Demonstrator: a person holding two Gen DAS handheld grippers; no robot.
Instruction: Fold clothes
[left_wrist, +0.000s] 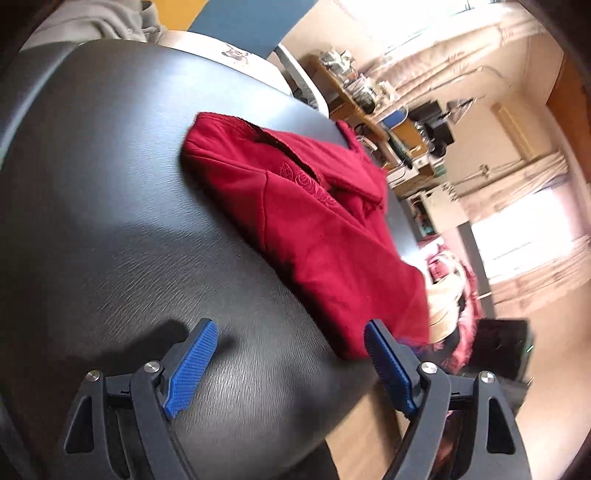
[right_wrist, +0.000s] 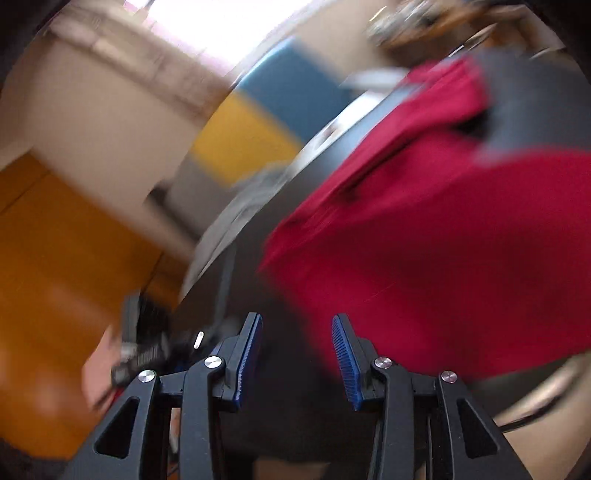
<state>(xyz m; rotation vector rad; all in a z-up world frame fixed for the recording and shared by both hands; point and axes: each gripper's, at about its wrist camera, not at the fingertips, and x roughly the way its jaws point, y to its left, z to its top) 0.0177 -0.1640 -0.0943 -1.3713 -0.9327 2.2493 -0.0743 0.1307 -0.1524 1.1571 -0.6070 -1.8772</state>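
Left wrist view: we are looking at a folded crimson fleece garment (left_wrist: 325, 229) with embroidered roses, lying on the round black leather-textured desk (left_wrist: 110, 206) toward its far edge, one corner hanging over the rim. Our left gripper (left_wrist: 291, 363) is hovering above the bare desk surface just short of the garment's near corner, its blue-padded fingers (left_wrist: 192, 365) spread wide and holding nothing. Right wrist view is badly blurred: the same red garment (right_wrist: 436, 251) is filling the right side, and our right gripper (right_wrist: 297, 354) is sitting beside its edge with fingers (right_wrist: 251, 354) parted, nothing between them. Beyond the desk, a grey garment (left_wrist: 110, 22) is bunched up.
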